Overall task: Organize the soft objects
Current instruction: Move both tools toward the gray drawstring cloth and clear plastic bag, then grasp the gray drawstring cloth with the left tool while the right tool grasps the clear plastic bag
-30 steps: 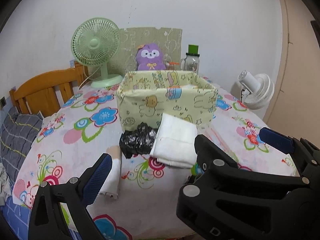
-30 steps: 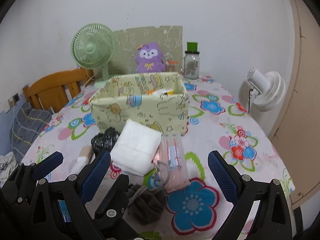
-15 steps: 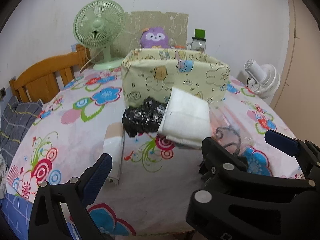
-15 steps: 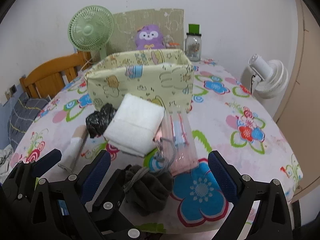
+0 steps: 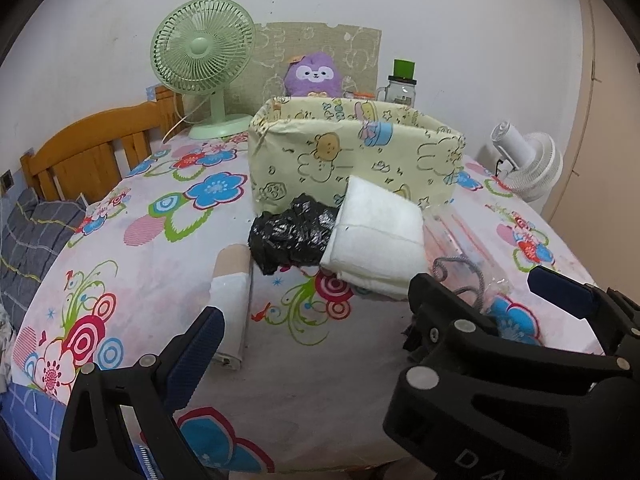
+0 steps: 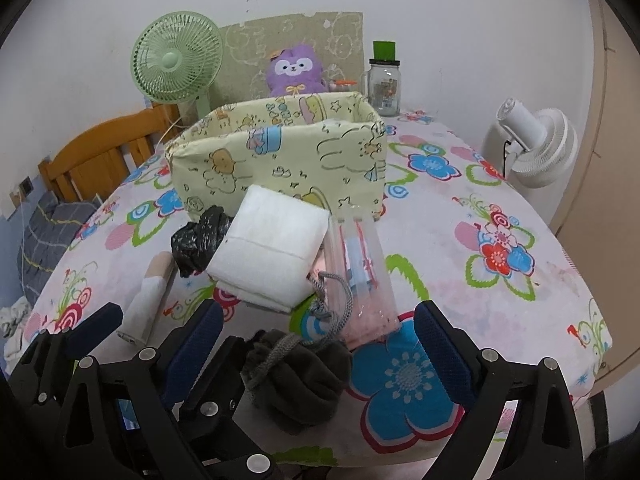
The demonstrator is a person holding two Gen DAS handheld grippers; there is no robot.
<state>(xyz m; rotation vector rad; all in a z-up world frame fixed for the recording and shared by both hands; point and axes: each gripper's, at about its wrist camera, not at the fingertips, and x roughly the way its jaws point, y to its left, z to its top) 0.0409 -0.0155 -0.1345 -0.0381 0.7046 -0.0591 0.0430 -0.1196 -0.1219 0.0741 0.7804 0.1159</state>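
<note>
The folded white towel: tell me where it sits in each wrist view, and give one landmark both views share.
Left wrist: the folded white towel lies right of centre, leaning on the yellow fabric bin, with the crumpled black bag touching its left side.
Right wrist: the towel lies left of centre, in front of the bin.
Shared landmark: the green table fan, at the back left in both.

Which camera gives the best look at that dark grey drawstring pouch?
The right wrist view: the dark grey drawstring pouch lies whole between the open right gripper. The left wrist view shows only its cord; the gripper hides the rest.
</note>
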